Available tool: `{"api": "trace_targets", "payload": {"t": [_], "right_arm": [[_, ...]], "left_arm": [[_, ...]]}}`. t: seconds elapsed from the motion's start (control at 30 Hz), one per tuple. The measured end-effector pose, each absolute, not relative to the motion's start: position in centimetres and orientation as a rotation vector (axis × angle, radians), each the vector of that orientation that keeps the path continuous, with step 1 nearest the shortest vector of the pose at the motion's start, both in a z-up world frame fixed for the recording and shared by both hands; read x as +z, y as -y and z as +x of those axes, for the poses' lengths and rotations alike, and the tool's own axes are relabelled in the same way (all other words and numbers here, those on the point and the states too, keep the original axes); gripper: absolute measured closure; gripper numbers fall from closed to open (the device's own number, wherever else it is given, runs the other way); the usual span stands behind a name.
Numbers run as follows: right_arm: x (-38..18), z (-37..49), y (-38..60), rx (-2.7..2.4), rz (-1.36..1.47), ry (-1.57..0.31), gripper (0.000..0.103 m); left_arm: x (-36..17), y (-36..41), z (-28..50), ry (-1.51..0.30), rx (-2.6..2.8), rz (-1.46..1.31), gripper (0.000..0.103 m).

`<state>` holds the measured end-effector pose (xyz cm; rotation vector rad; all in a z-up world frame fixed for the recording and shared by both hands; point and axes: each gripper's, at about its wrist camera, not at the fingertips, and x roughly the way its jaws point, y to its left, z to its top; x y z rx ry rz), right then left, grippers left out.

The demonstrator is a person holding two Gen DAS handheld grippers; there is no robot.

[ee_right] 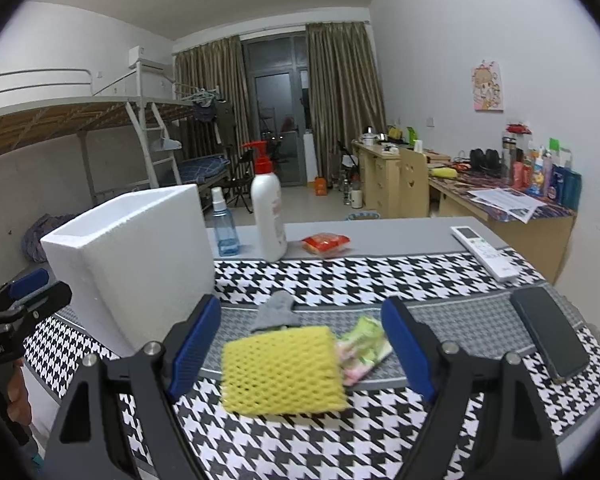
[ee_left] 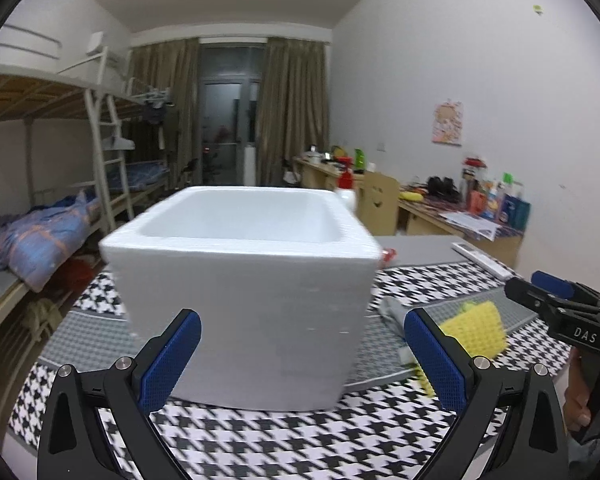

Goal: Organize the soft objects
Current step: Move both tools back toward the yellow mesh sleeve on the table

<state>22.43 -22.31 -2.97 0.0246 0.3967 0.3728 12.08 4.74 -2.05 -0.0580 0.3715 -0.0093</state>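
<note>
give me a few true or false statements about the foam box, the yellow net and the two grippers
1. The white foam box is empty as far as its inside shows. True.
2. The yellow foam mesh sleeve lies inside the box. False: it lies on the houndstooth-patterned cloth, to the right of the box.
3. The right gripper stands open, with the mesh sleeve between its jaws and not pressed. True.
4. The left gripper is shut on the box. False: its jaws stand open in front of the box wall.
5. The white pump bottle with a red top lies on its side. False: it stands upright behind the box.
</note>
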Motion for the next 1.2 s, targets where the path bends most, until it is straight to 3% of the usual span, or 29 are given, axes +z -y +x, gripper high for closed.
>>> {"api": "trace_targets", "payload": {"t": [1.2], "right_arm": [[-5.0,21.6,28.9,0.230,0.078,-0.459,0.017]], "left_arm": [[-2.6,4.9,14.9,-0.446,-0.196,0.091,0.001]]}}
